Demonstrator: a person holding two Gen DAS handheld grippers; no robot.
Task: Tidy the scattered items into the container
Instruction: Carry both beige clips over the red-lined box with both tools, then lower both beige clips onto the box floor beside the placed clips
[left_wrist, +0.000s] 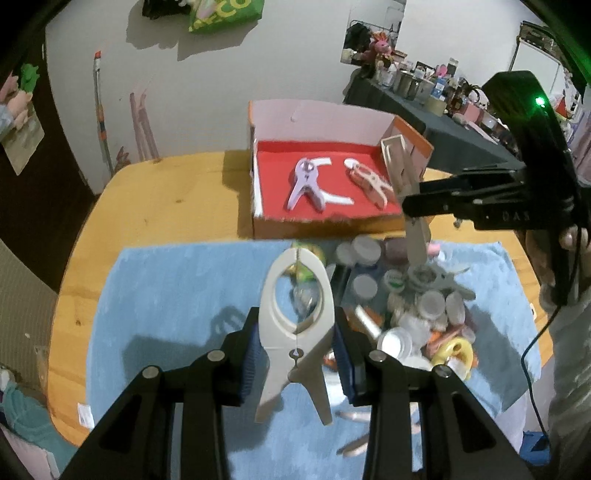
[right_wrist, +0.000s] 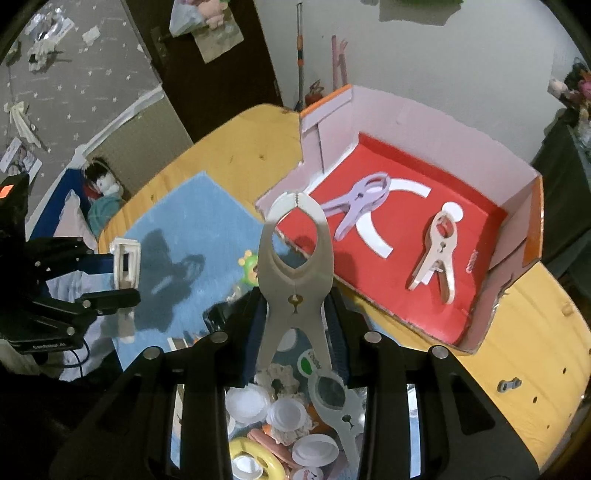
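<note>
My left gripper (left_wrist: 297, 345) is shut on a white clothes peg (left_wrist: 295, 314), held above the blue towel (left_wrist: 177, 295). My right gripper (right_wrist: 295, 314) is shut on a grey-white peg (right_wrist: 294, 266), held above the pile and near the box's front corner. The open box (left_wrist: 325, 223) (right_wrist: 480, 339) has a red floor and holds a lilac peg (left_wrist: 306, 182) (right_wrist: 360, 206) and a pink peg (left_wrist: 371, 181) (right_wrist: 437, 254). In the left wrist view the right gripper (left_wrist: 410, 206) shows at the right with its peg (left_wrist: 404, 177) on edge. The left gripper (right_wrist: 125, 273) shows at the left in the right wrist view.
A pile of bottle caps, pegs and small toys (left_wrist: 406, 306) (right_wrist: 288, 417) lies on the towel's right part. A yellow ring (left_wrist: 456, 352) lies at the pile's edge. The towel lies on a wooden table (left_wrist: 159, 195) (right_wrist: 535, 387). A cluttered dark table (left_wrist: 424, 107) stands behind.
</note>
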